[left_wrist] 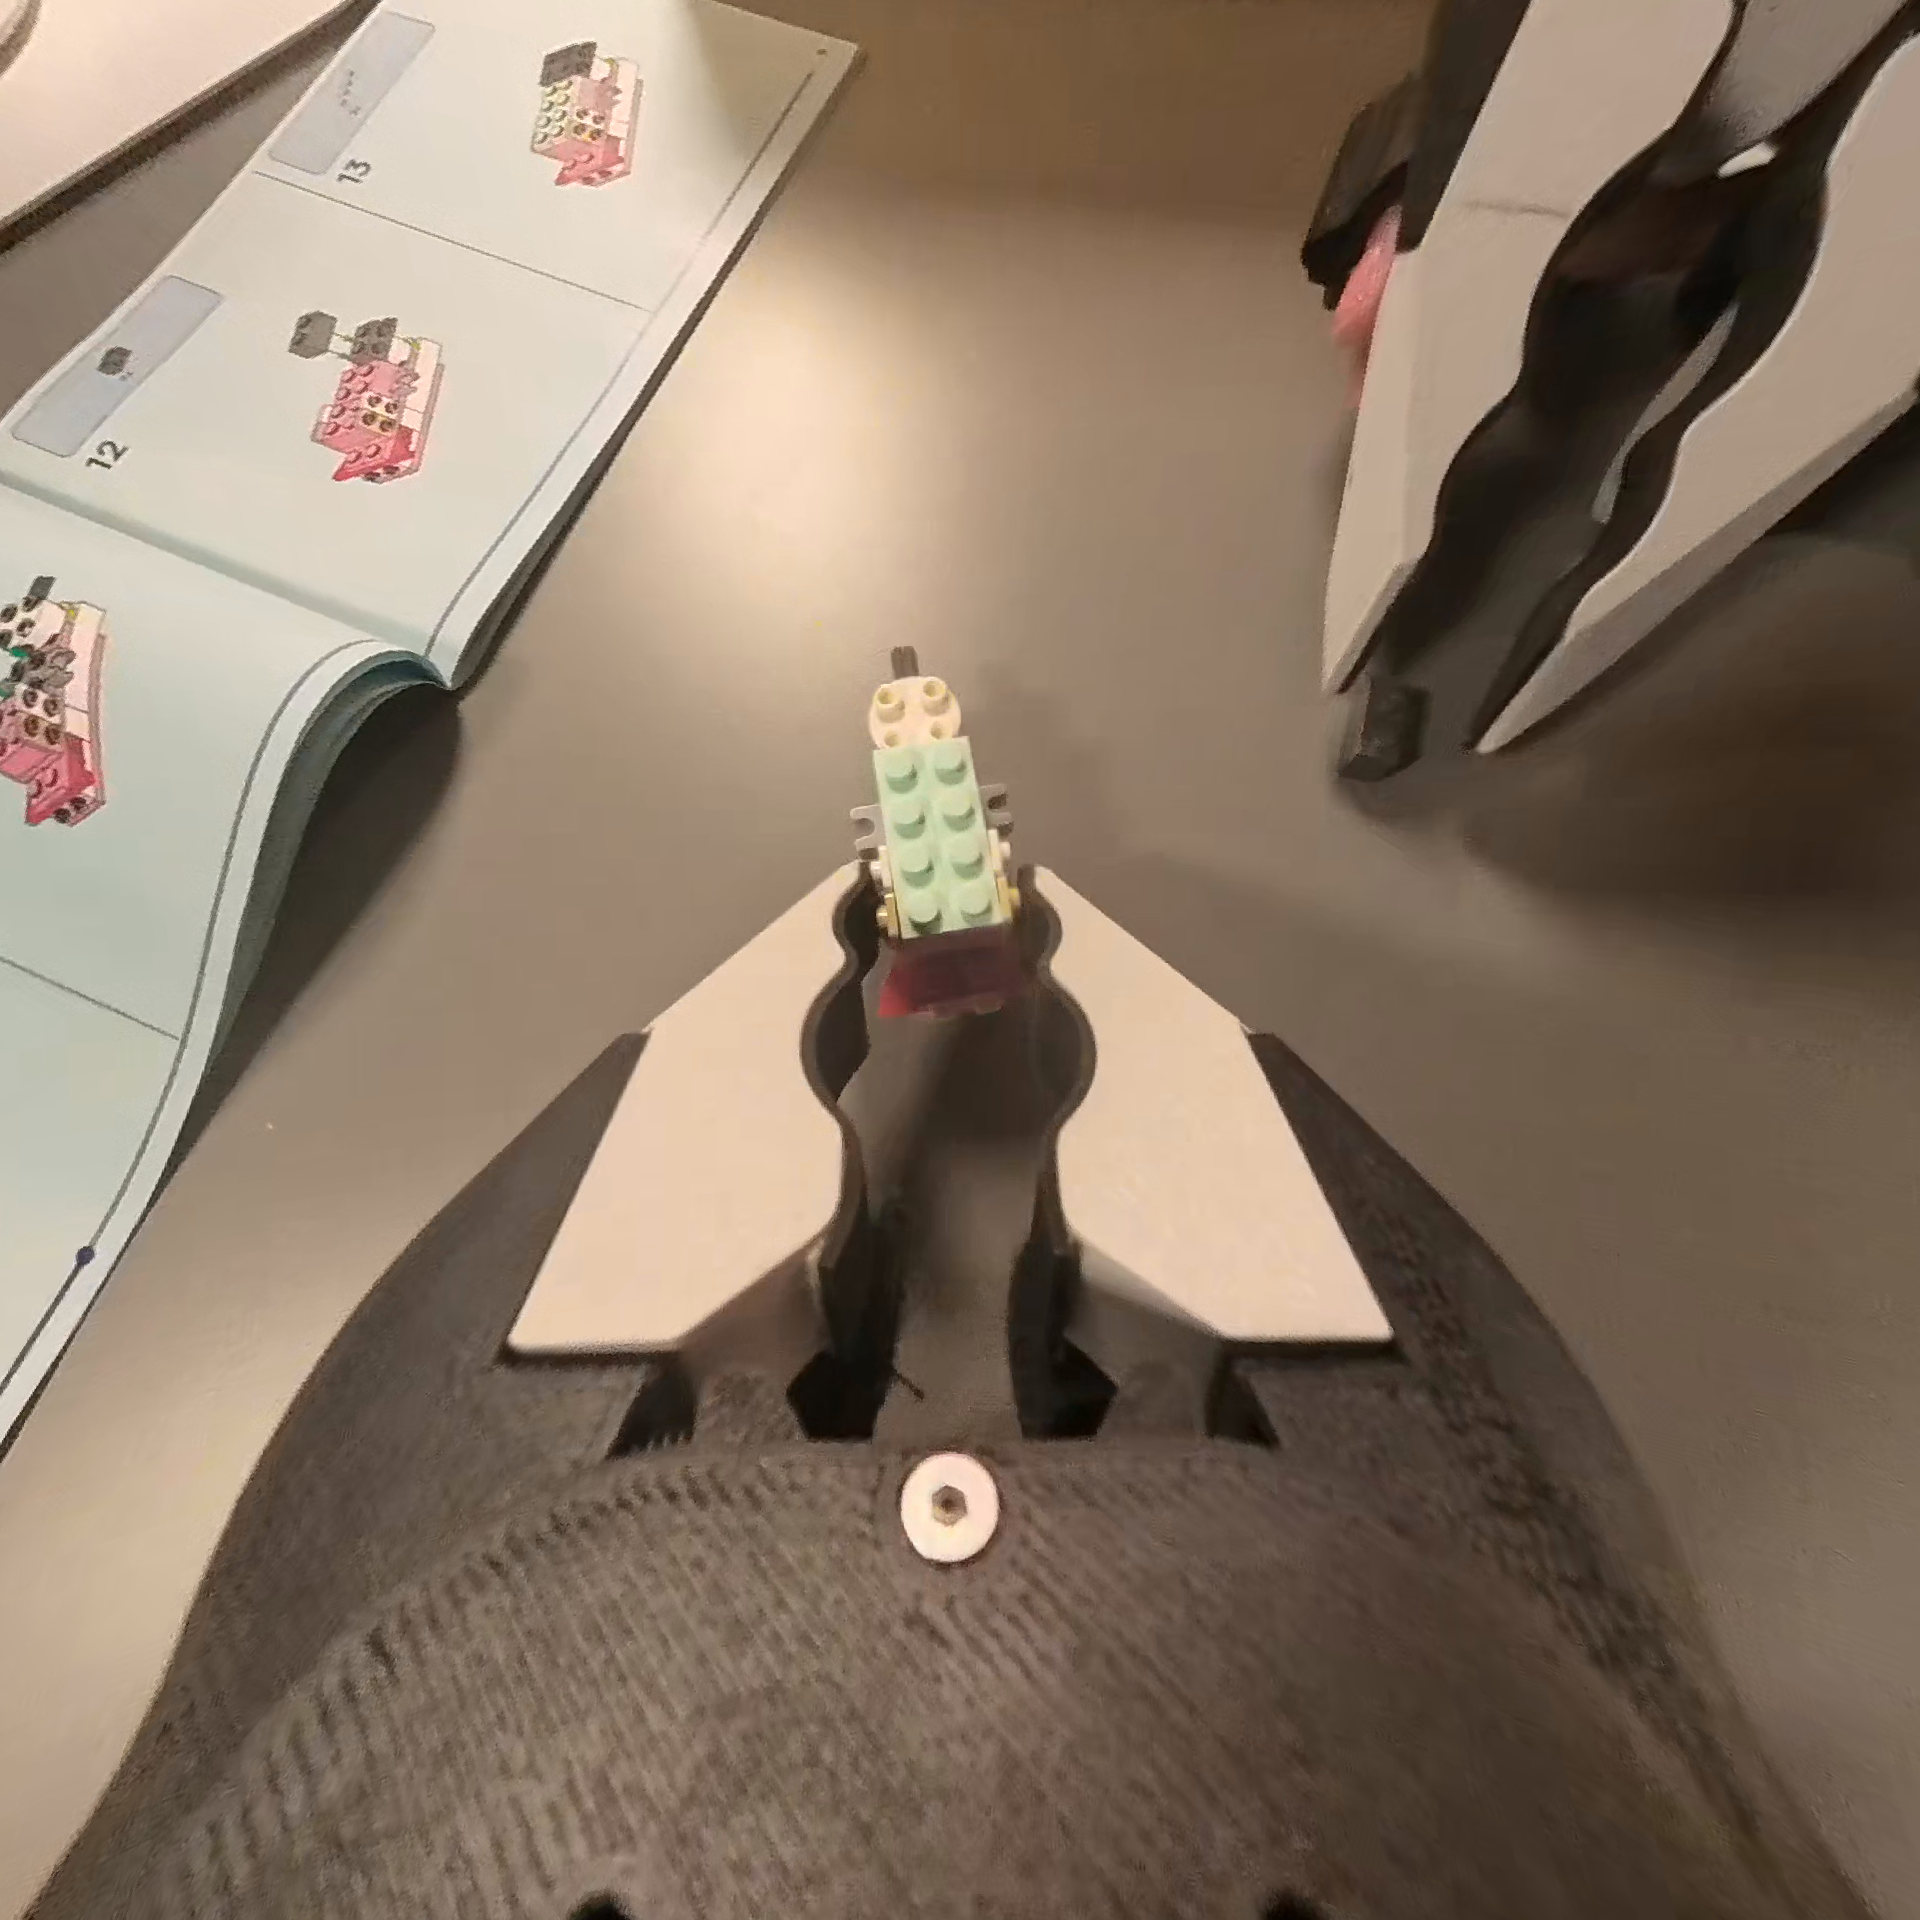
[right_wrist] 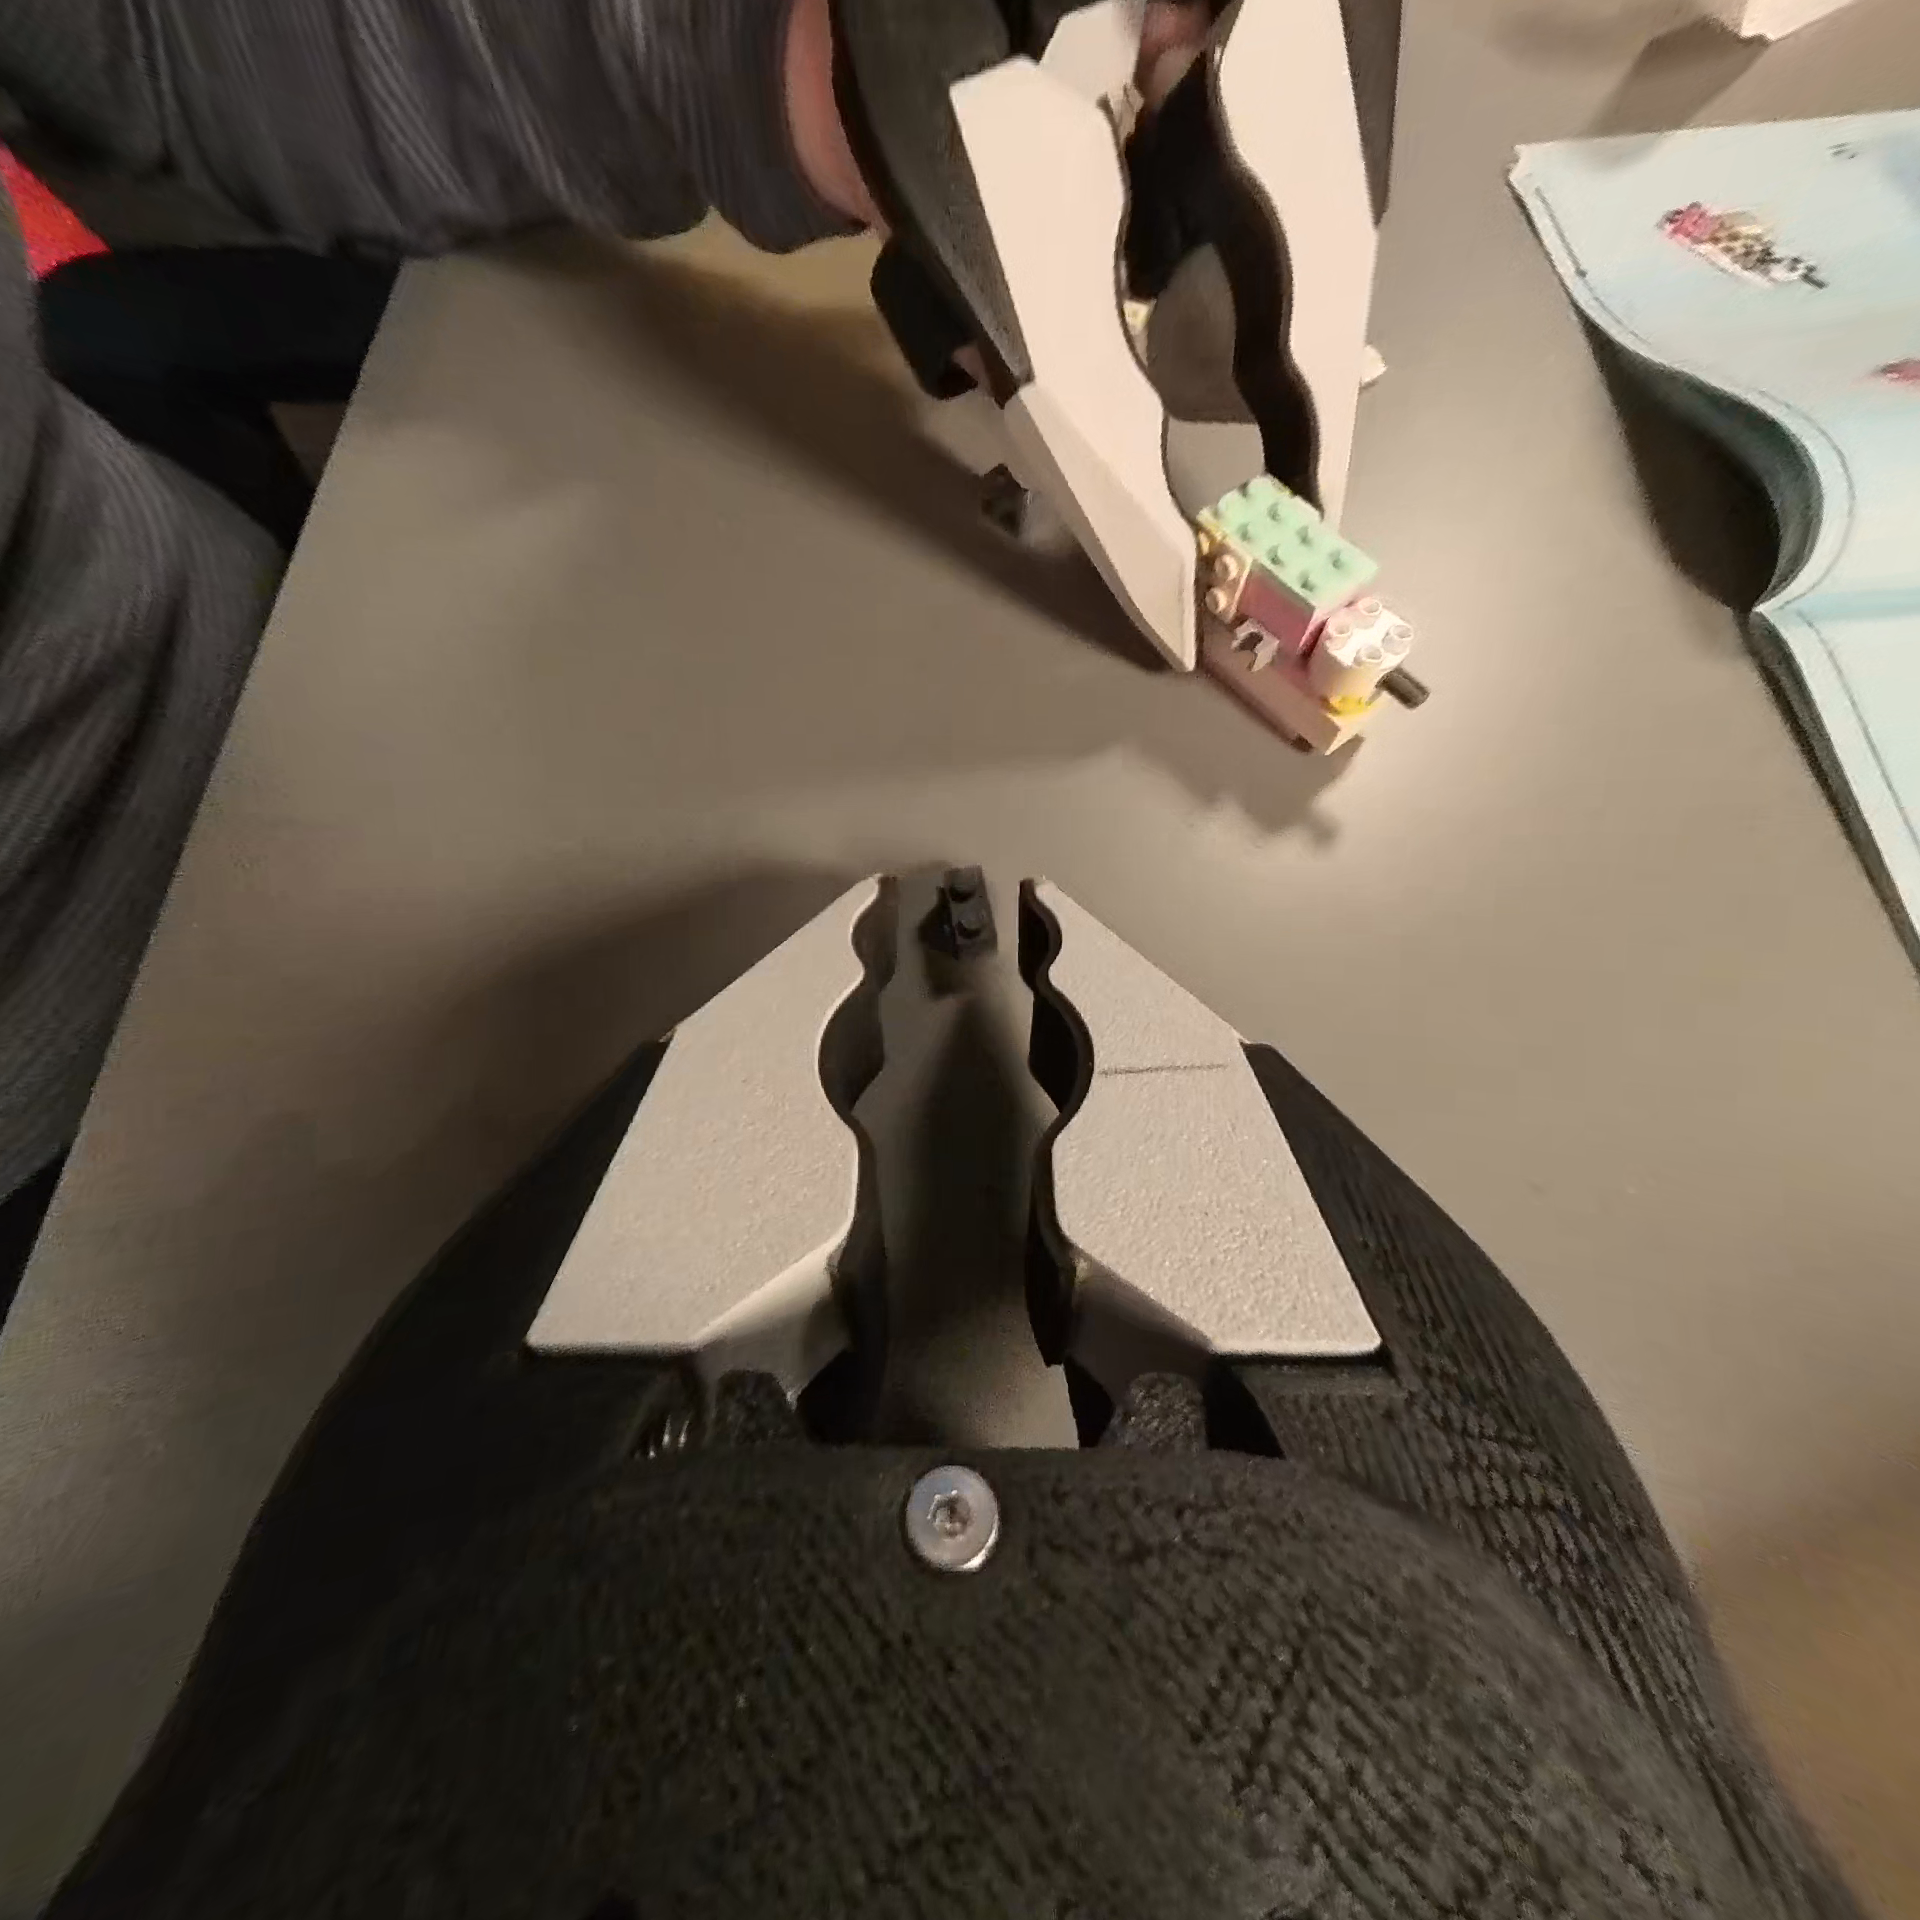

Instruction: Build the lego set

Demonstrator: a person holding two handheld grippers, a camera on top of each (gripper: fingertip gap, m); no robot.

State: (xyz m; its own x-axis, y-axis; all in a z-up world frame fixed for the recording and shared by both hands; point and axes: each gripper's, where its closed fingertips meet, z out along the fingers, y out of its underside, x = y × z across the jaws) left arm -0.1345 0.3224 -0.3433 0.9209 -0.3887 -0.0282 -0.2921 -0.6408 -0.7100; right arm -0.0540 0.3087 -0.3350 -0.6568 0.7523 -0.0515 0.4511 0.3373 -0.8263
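My left gripper (left_wrist: 945, 894) is shut on a small brick model (left_wrist: 940, 831) with a mint-green brick on top, a white round piece at its far end and a dark red part at the back. Both pads press on its sides. In the right wrist view the model (right_wrist: 1288, 592) hangs tilted just above the grey table (right_wrist: 623, 675). My right gripper (right_wrist: 956, 894) is open. A small dark brick (right_wrist: 961, 925) lies on the table between its pads, with a gap on each side. In the left wrist view the dark brick (left_wrist: 1382, 732) is at the right gripper's tips (left_wrist: 1423, 717).
An open instruction booklet (left_wrist: 416, 312) lies at the left of the left wrist view, and at the right of the right wrist view (right_wrist: 1766, 364). A second small dark piece (right_wrist: 1003, 509) lies behind the left gripper. A person's grey sleeve (right_wrist: 416, 104) and the table's edge (right_wrist: 343, 436) are at the left.
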